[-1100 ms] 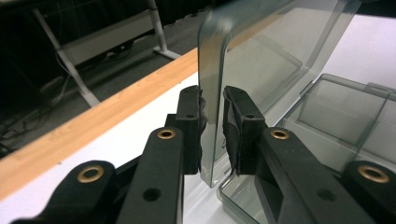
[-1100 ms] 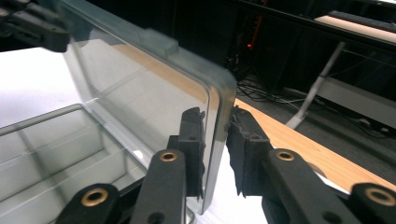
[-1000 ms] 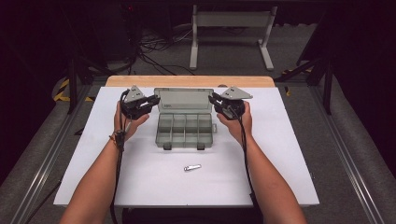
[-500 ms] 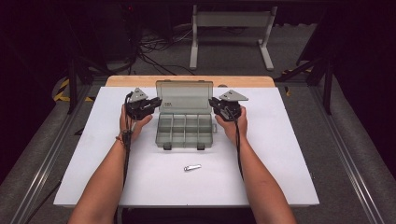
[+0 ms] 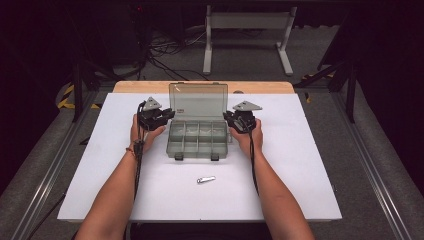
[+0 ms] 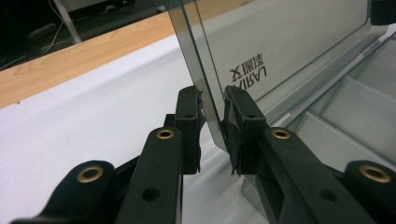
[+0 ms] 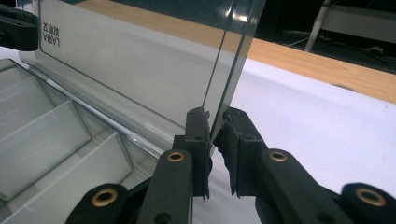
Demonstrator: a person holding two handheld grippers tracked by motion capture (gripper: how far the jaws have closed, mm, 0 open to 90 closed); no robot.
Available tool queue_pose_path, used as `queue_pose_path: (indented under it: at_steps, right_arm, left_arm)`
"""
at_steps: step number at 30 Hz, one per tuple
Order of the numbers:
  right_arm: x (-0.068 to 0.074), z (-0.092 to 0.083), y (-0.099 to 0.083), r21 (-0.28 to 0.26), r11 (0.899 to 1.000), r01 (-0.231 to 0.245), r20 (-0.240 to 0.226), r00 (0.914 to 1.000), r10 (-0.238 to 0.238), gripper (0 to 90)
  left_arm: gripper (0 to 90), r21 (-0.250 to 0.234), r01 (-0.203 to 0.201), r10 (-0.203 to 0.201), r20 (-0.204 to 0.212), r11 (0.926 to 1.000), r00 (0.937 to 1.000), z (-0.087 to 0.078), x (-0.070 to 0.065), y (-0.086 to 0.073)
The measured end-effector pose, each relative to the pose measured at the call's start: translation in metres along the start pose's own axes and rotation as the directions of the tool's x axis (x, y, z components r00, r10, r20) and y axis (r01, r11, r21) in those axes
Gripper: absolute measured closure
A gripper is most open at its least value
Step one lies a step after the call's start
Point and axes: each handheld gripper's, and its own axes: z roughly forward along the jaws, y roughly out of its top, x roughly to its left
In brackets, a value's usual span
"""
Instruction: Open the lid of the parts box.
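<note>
A translucent grey plastic compartment box (image 5: pixel 198 140) sits at the centre of the white worktop (image 5: pixel 310 165), its hinged clear lid (image 5: pixel 198 101) raised upright along the edge towards 12 o'clock. The left hand-held gripper (image 5: pixel 167 114), at 9 o'clock of the box, and the right hand-held gripper (image 5: pixel 227 116), at 3 o'clock, each meet a side edge of the lid. In the left gripper view the two black jaws of the left hand-held gripper (image 6: pixel 212 128) stand one on each face of the lid's edge (image 6: pixel 196 70), closed in about it with a thin gap on the outer side; whether they press it firmly cannot be told. In the right gripper view the right hand-held gripper (image 7: pixel 215 140) likewise straddles the opposite lid edge (image 7: pixel 233 70), its jaws drawn close to both faces of the pane. A white label with dark lettering (image 6: pixel 250 72) is fixed to the lid near its lower corner. The box's tray is divided into two rows of open compartments (image 7: pixel 42 135). A small silver metal piece (image 5: pixel 205 179) lies on the worktop at 6 o'clock of the box, well apart from it. A bare wooden strip (image 5: pixel 145 86) borders the worktop at 12 o'clock. The person's forearms (image 5: pixel 280 200) enter from 6 o'clock.
</note>
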Motion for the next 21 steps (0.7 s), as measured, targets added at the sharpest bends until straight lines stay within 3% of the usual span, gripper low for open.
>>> queue_pose_path:
  at_steps: [11, 21]
  right_arm:
    - [0.0029, 0.0016, -0.0030, 0.016, 1.000, -0.013, 0.010, 0.9999, 0.013, 79.0]
    - [0.0066, 0.0015, -0.0019, 0.024, 0.999, 0.023, 0.042, 0.9988, -0.024, 76.8]
  left_arm:
    - [75.5, 0.029, 0.021, -0.021, 0.009, 0.9994, 0.9997, 0.0020, -0.0010, -0.0040]
    - [75.2, 0.034, 0.010, -0.009, -0.013, 0.9994, 0.9999, 0.0017, -0.0031, -0.0035]
